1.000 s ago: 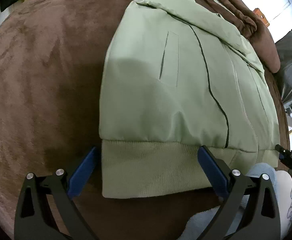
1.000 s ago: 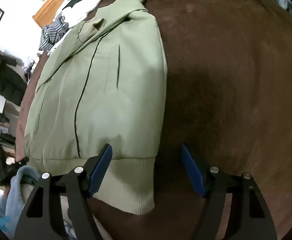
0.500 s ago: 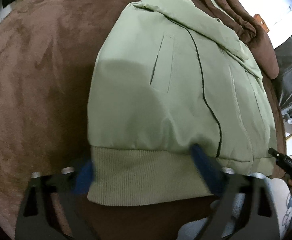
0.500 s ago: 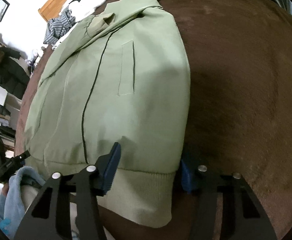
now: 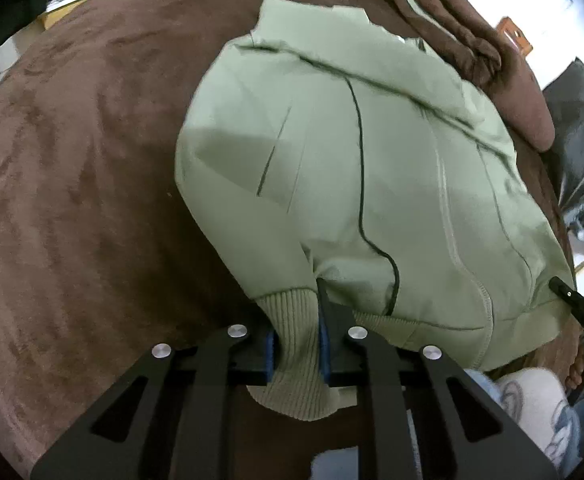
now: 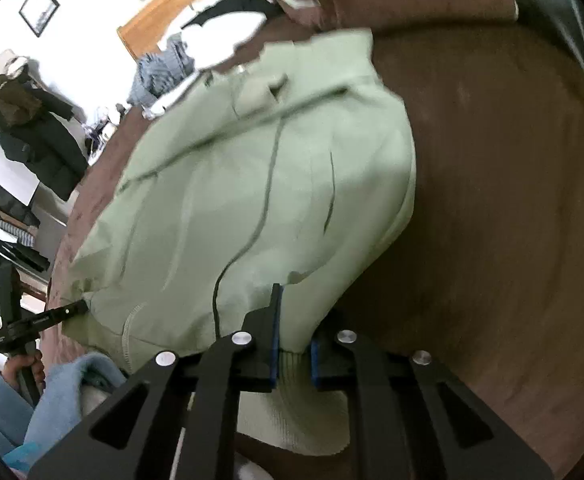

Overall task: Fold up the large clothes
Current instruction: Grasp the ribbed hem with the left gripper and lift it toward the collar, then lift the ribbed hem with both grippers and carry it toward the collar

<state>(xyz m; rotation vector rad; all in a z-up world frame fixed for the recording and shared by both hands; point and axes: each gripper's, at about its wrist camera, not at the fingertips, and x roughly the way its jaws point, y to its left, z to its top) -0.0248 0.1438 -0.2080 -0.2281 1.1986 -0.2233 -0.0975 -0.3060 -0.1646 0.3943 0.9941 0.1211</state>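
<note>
stage: early | left gripper (image 5: 296, 344) and right gripper (image 6: 294, 350) each pinched tight on green jacket (image 5: 372, 168) ribbed hem, near corners lifted | left: fold toward collar on brown blanket (image 5: 71, 160)

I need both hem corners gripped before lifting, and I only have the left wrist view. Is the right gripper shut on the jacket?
Observer: Yes, the right gripper is shut on the ribbed hem of the green jacket.
Operator: Near the corner?
Observer: Close to the hem's end on that side; the brown blanket shows just past the jacket's edge.
Operator: Anything over there I can't see?
Observer: A dark coat hangs on the wall beyond the blanket.
</note>
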